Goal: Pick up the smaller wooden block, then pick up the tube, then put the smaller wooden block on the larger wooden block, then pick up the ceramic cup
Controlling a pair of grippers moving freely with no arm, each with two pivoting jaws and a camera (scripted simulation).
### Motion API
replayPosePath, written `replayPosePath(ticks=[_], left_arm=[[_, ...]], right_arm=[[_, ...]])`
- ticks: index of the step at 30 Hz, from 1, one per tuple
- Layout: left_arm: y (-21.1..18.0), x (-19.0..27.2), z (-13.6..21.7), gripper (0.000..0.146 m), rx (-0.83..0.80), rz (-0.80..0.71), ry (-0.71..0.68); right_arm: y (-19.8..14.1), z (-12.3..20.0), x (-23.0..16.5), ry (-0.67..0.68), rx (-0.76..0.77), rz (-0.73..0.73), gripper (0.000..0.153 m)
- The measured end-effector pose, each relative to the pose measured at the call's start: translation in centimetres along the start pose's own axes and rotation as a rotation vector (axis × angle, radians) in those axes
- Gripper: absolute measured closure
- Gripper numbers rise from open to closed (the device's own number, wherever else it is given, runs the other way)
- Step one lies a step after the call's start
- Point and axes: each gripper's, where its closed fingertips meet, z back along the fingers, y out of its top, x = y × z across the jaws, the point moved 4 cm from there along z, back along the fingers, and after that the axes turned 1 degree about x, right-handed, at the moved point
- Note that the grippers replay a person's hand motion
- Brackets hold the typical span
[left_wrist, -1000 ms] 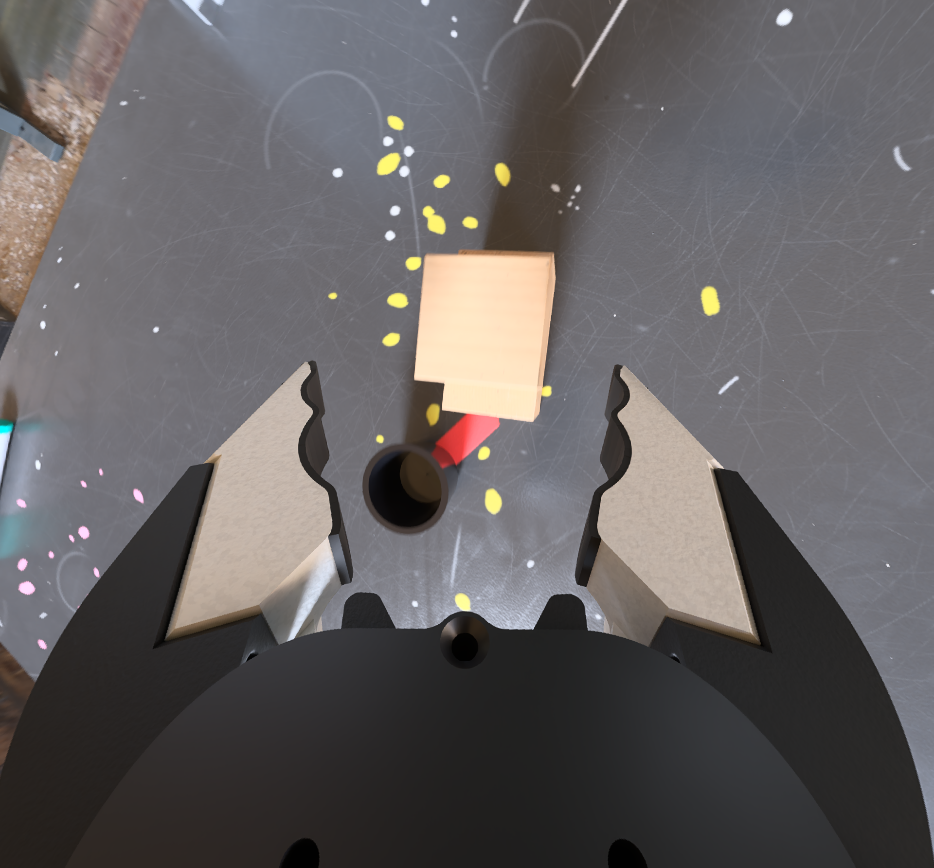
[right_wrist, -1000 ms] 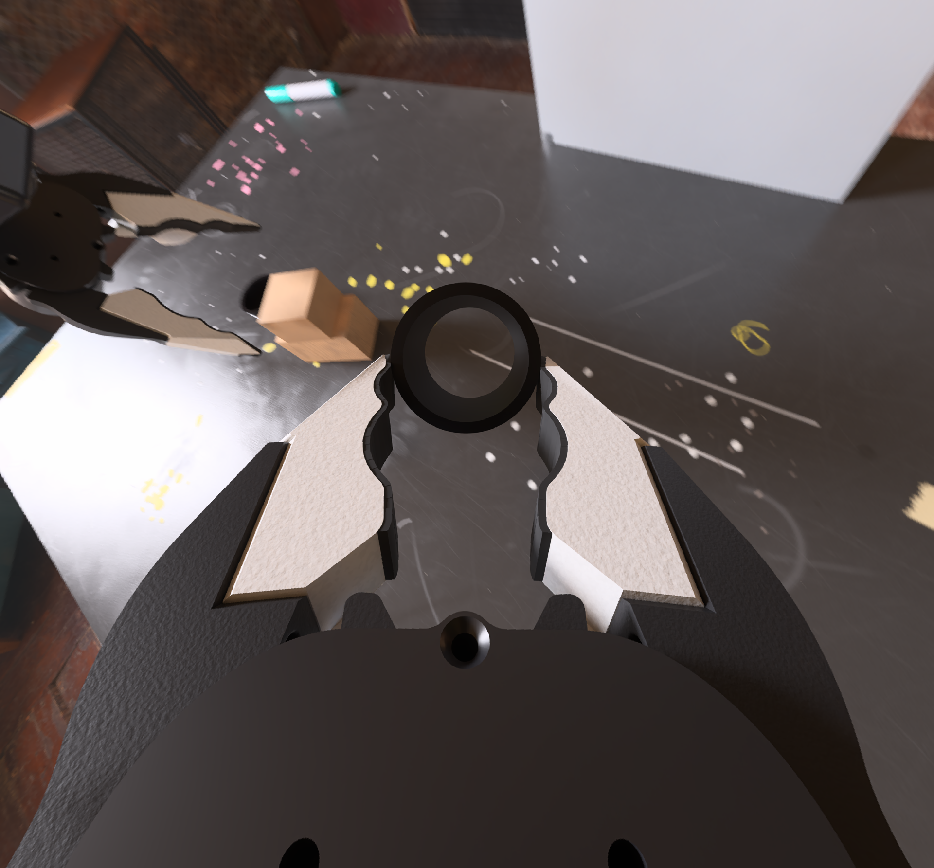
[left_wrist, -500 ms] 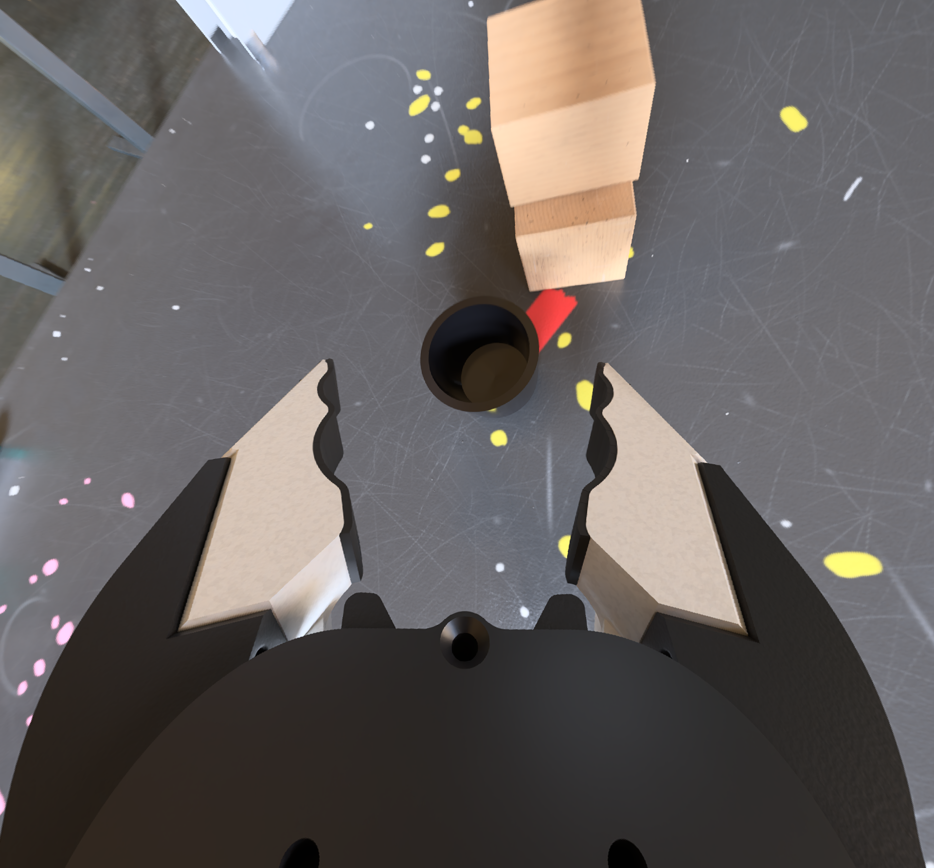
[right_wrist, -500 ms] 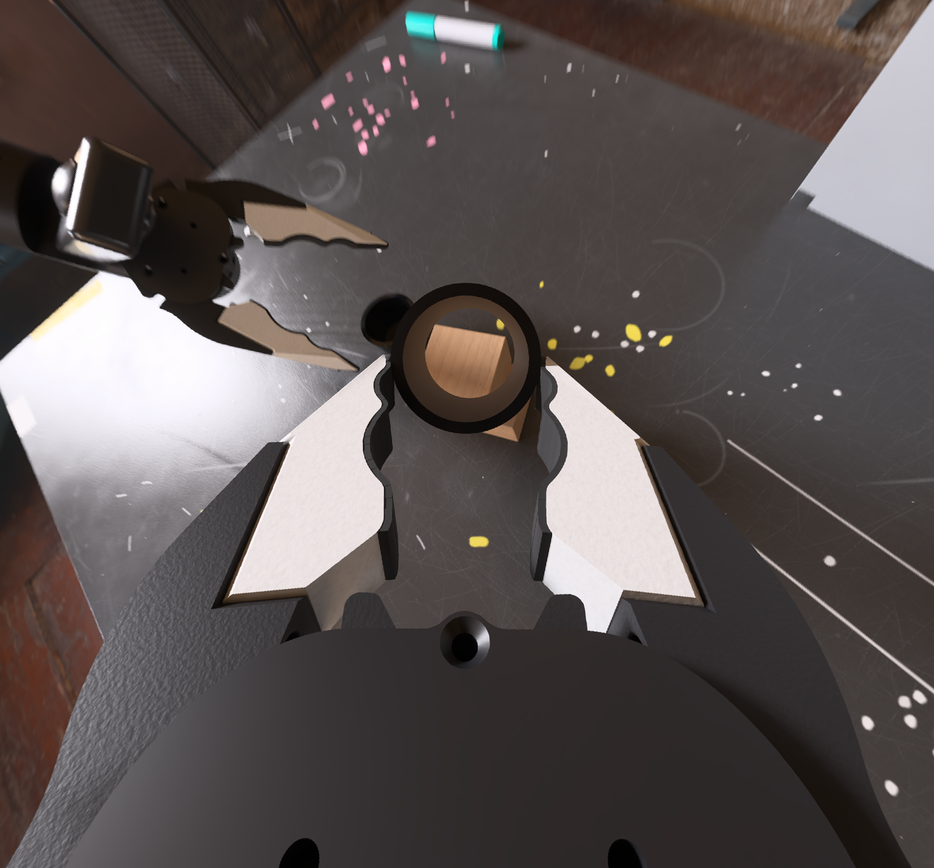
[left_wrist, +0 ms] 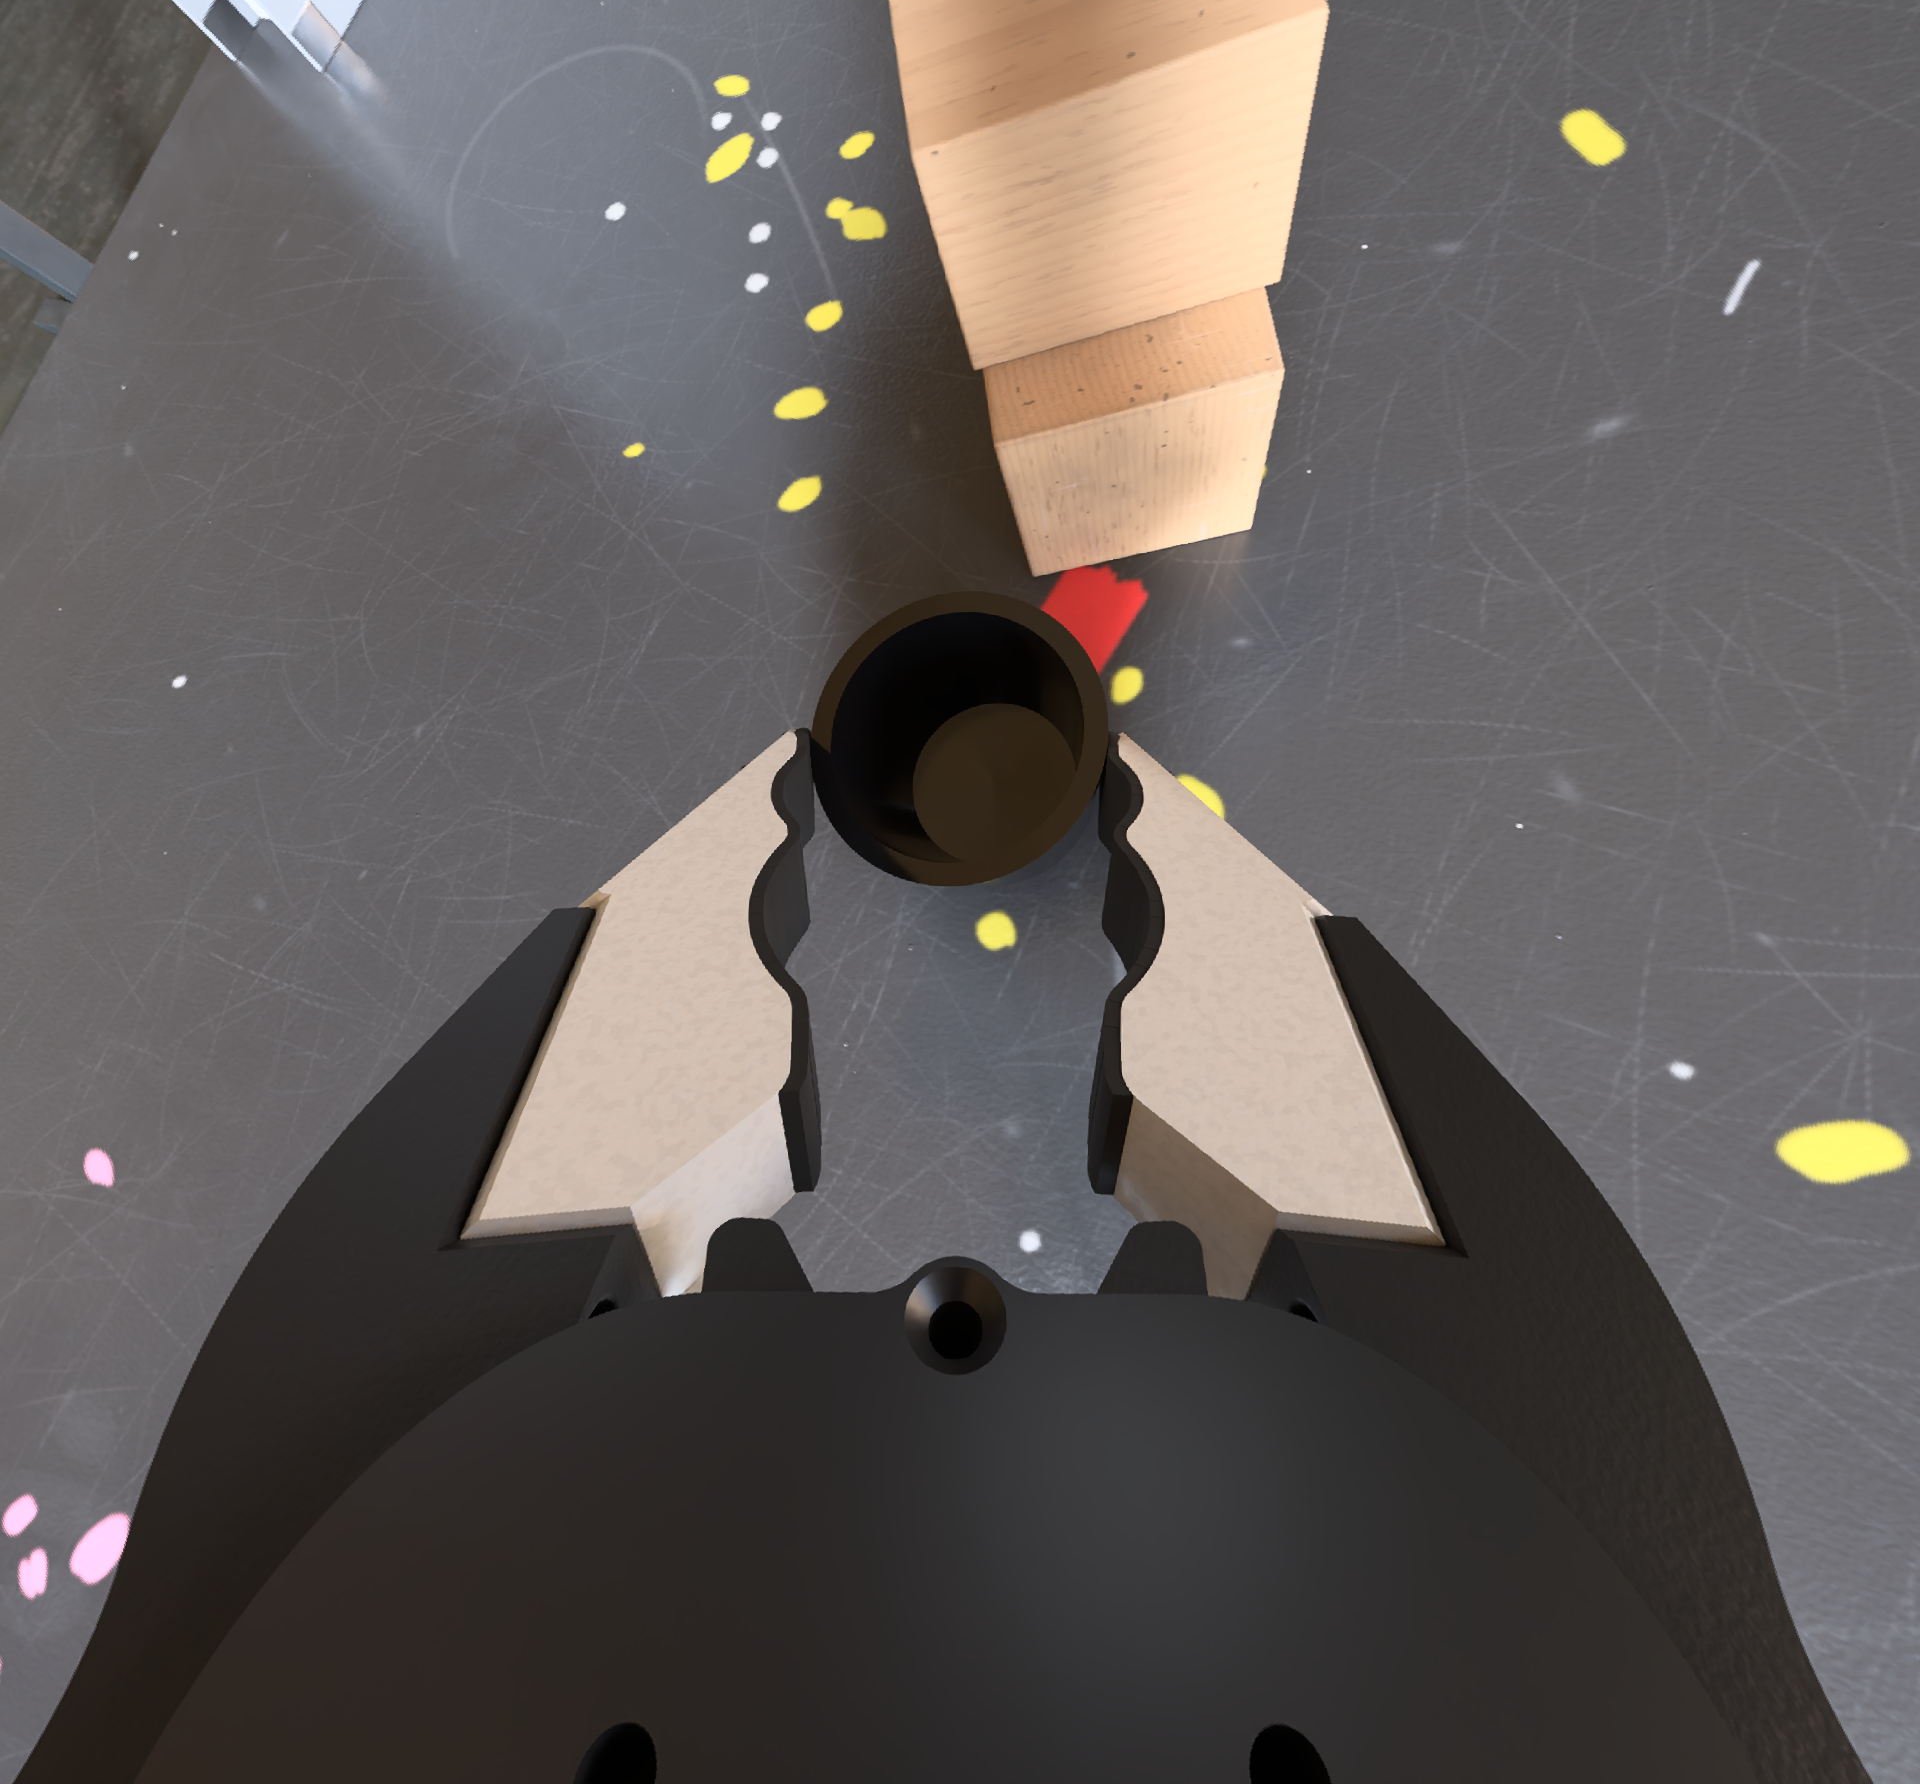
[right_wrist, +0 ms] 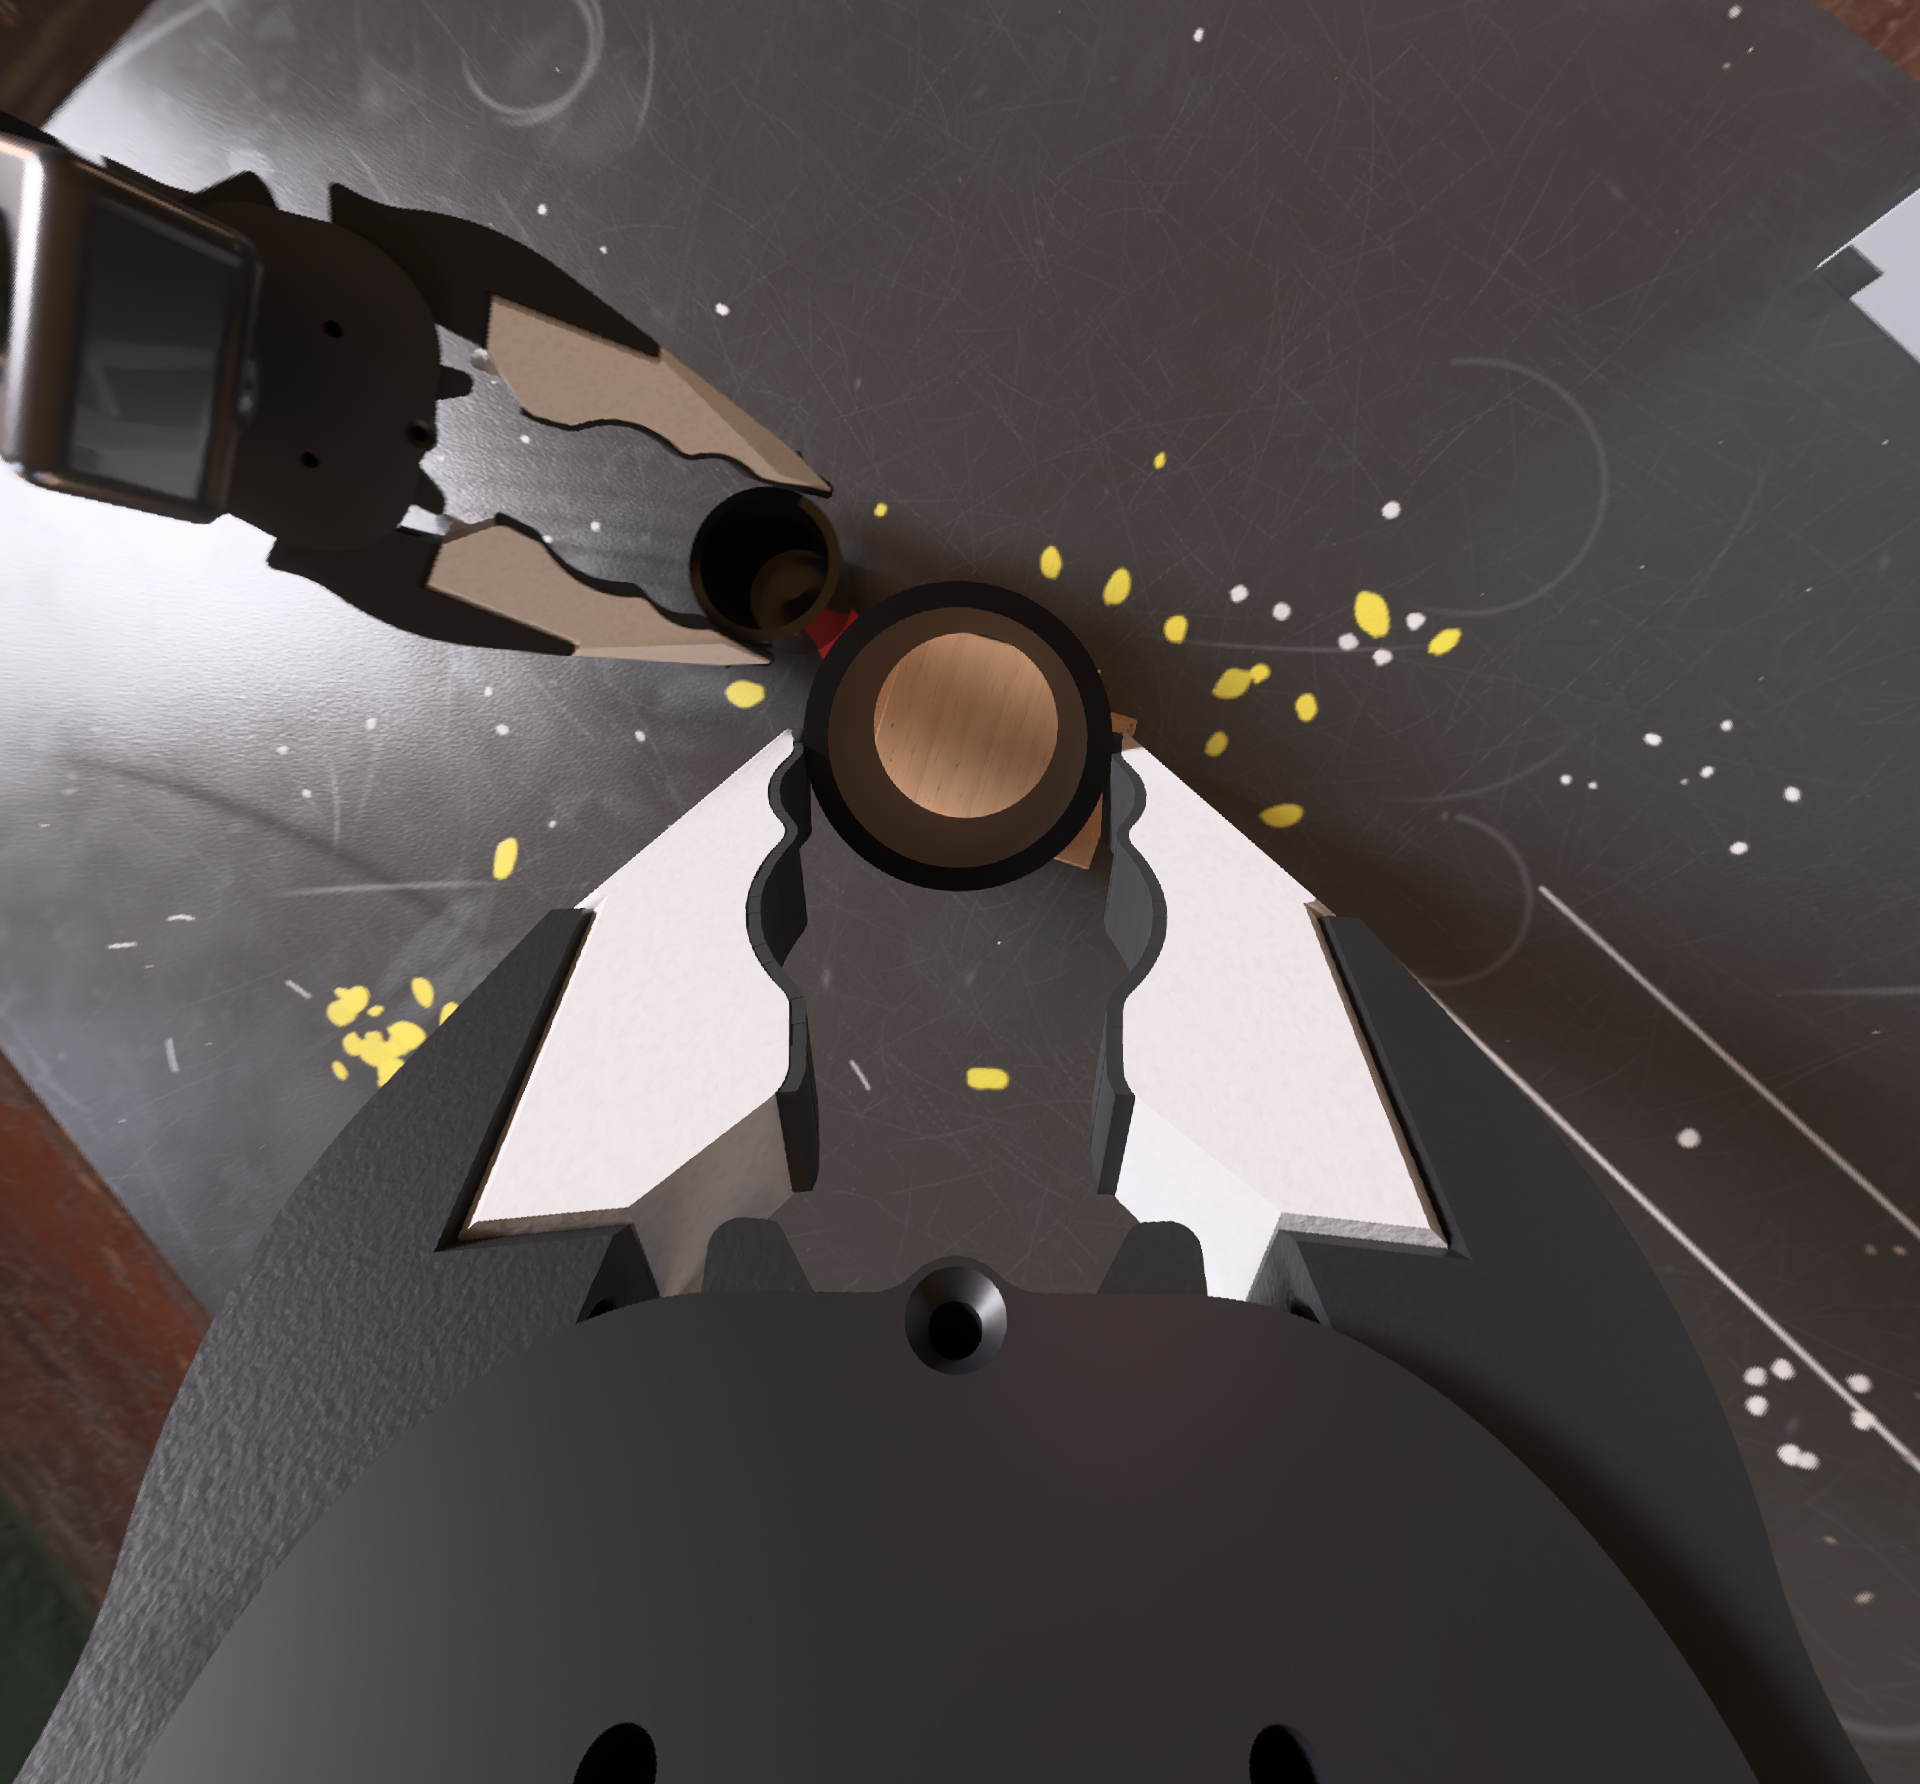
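A dark, scratched table point(left_wrist: 416, 695) speckled with yellow, white and pink paint spots is seen in both views; a strip of reddish-brown floor point(right_wrist: 94, 1246) is visible past its edge in the right wrist view.

In the left wrist view, the left hand-held gripper point(left_wrist: 954, 747) is closed onto the dark ceramic cup point(left_wrist: 956, 737) — both fingertips are pressed against the cup's sides just below its rim, and the cup stands upright with its mouth facing the camera. Whether the cup is lifted off the table cannot be told. Just beyond the cup a small red patch point(left_wrist: 1096, 607) is seen on the table. Past that, the smaller wooden block point(left_wrist: 1138, 441) and the larger wooden block point(left_wrist: 1101, 103) are seen touching, the larger one rising above and behind the smaller; which of them is on top cannot be settled from this angle.

In the right wrist view, the right hand-held gripper point(right_wrist: 954, 758) is pinched on the black tube point(right_wrist: 954, 735), which is held end-on to the camera. Pale wood is seen through its bore, and small wooden corners show beside its lower right edge. To the left, the other gripper point(right_wrist: 800, 576) is seen clasping the cup point(right_wrist: 767, 562), close beside the tube.
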Motion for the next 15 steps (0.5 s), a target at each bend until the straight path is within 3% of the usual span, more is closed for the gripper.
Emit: replayPosePath(ticks=[15], left_arm=[[1.2, 2.0, 0.9, 0.091, 0.045, -0.037, -0.024]], right_arm=[[-0.1, -2.1, -0.3, -0.061, -0.092, 0.075, 0.096]])
